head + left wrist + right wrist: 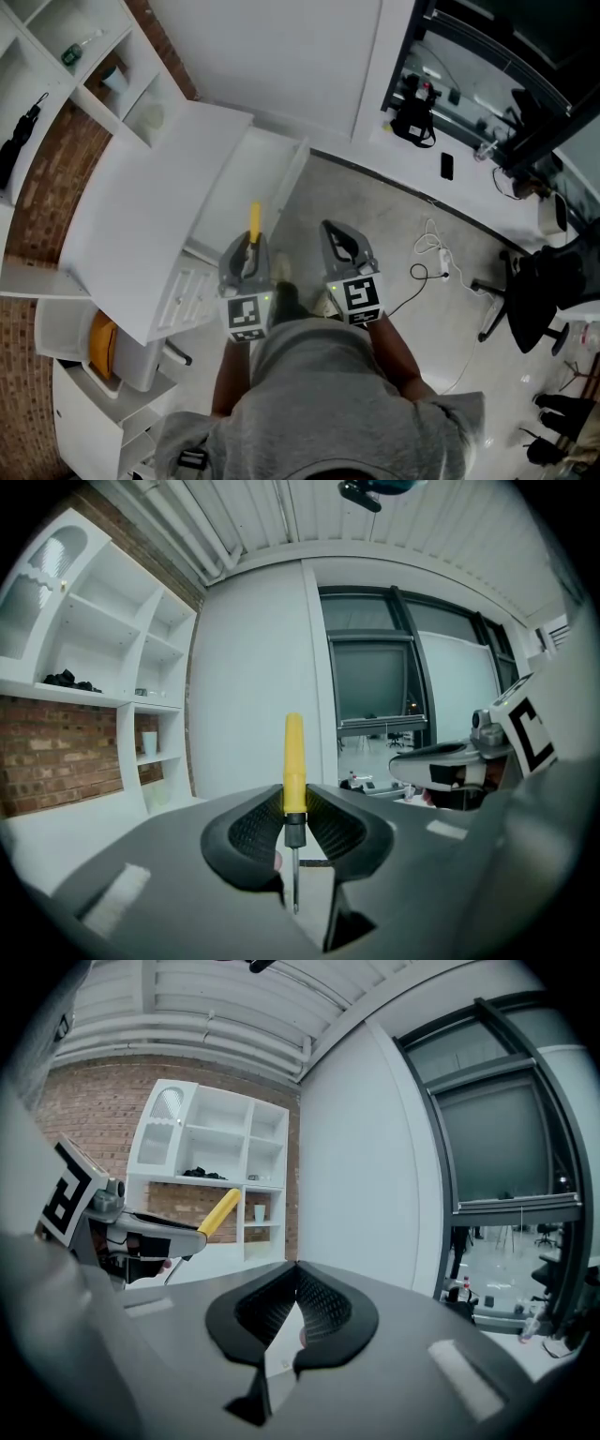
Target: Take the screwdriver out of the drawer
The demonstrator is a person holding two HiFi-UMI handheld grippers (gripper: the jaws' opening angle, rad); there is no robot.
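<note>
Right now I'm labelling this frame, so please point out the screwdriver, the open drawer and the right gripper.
screwdriver (293, 766): left gripper view, on its yellow handle.
drawer (246, 173): head view, on its bare white inside.
right gripper (296, 1271): right gripper view, where its closed fingertips meet.

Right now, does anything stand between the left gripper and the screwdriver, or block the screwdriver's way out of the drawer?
Nothing visible does. The left gripper is shut on the screwdriver, handle up, raised by the open drawer with nothing over it.

No legible text or markings
</note>
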